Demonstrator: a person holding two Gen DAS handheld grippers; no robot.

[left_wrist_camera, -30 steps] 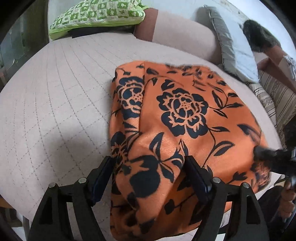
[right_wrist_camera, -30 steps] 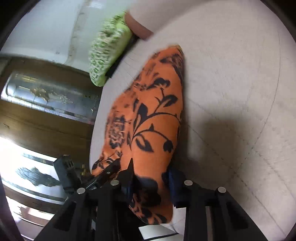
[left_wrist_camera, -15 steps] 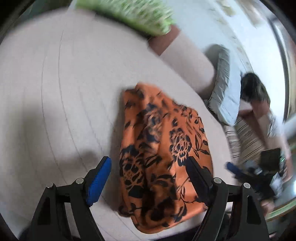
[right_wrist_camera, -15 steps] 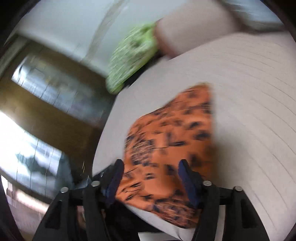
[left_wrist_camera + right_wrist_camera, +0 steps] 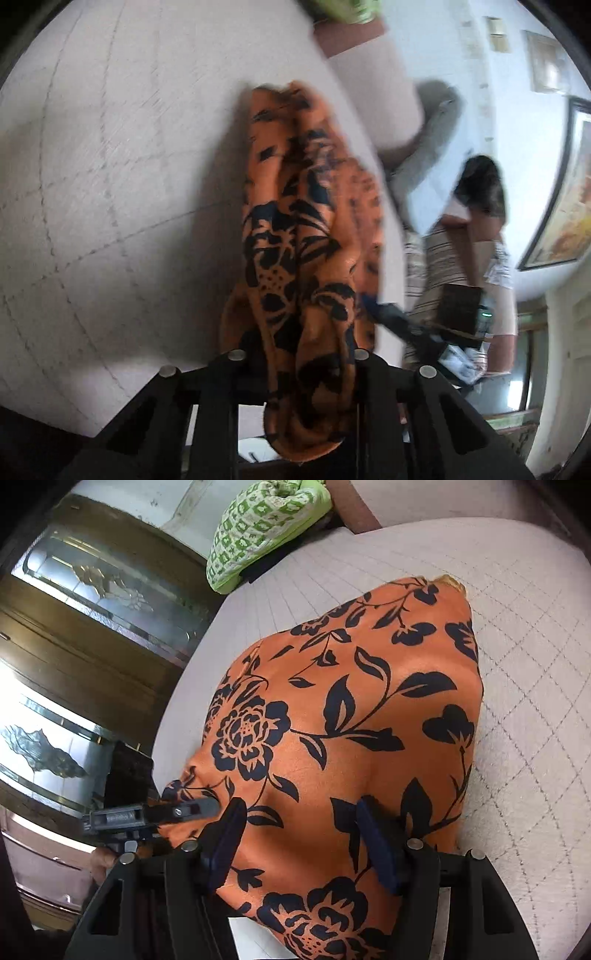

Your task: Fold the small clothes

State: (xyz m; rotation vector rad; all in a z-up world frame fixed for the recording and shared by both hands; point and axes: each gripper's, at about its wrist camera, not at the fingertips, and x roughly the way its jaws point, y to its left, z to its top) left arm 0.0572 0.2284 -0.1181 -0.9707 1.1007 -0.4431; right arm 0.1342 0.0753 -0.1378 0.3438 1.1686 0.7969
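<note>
An orange cloth with a black flower print (image 5: 343, 716) lies on a pale quilted bed (image 5: 517, 635). In the left wrist view the cloth (image 5: 299, 236) is bunched into a narrow ridge, and my left gripper (image 5: 299, 360) is shut on its near end. In the right wrist view the cloth spreads wide; my right gripper (image 5: 303, 843) stands open, its blue pads (image 5: 225, 834) resting on either side of the near edge. The left gripper (image 5: 177, 812) shows there at the cloth's left corner. The right gripper (image 5: 391, 317) shows at the cloth's right edge in the left wrist view.
A green-and-white pillow (image 5: 258, 528) lies at the head of the bed. A wooden cabinet with glass doors (image 5: 74, 627) stands left of the bed. A grey pillow (image 5: 432, 147) and a person in a striped top (image 5: 469, 258) are at the right.
My left gripper was open half a second ago and has shut on the cloth's near end, bunching it. My right gripper, shut on the cloth a second ago, has opened and stays open.
</note>
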